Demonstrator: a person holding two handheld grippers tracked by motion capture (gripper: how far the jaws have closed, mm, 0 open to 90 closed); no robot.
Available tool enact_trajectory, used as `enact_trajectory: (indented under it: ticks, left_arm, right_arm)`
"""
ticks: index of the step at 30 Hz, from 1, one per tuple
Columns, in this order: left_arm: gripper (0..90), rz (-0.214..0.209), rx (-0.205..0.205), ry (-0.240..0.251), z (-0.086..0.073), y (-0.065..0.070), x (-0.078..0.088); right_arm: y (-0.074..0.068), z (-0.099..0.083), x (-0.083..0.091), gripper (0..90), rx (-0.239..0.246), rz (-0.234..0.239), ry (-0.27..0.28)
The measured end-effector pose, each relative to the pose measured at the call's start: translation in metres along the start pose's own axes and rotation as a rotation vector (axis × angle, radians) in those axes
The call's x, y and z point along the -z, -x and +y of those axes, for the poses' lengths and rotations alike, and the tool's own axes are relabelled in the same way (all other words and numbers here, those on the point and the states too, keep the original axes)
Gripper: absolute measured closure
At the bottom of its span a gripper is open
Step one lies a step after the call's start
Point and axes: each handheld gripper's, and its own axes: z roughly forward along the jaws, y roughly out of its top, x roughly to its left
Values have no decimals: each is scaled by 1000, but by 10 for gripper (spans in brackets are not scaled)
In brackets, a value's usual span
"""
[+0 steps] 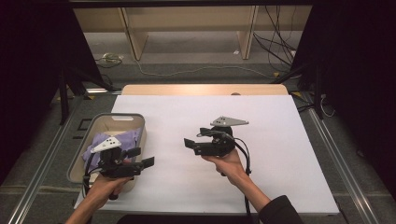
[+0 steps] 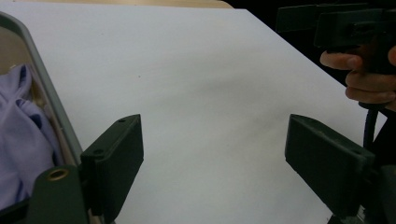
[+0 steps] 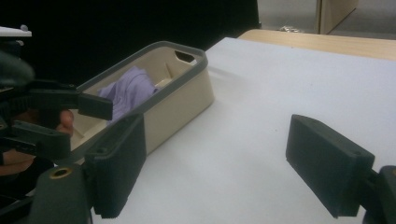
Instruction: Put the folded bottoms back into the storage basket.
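Left gripper (image 1: 144,157) spread, empty, beside bin (image 1: 83,142); bin's long axis runs away from person; right gripper (image 1: 190,142) spread.

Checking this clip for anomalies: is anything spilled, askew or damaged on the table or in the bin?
Nothing stands out. The lilac cloth lies crumpled inside the beige bin, none over the rim. The white table sheet looks clean. Left gripper and right gripper are open and hold nothing.
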Motion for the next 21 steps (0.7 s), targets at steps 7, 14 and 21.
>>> enact_trajectory:
  ticks: [7,14,21]
  left_arm:
    - [177,-14,-48,12,-3,7,-3]
    - [169,-23,-83,19,-4,13,-5]
    - [166,-31,-106,23,-6,18,-7]
  right_arm:
    - [-3,-4,7,214,50,-19,8]
    - [-4,-9,14,214,57,-28,11]
    - [-3,-14,22,214,61,-40,14]
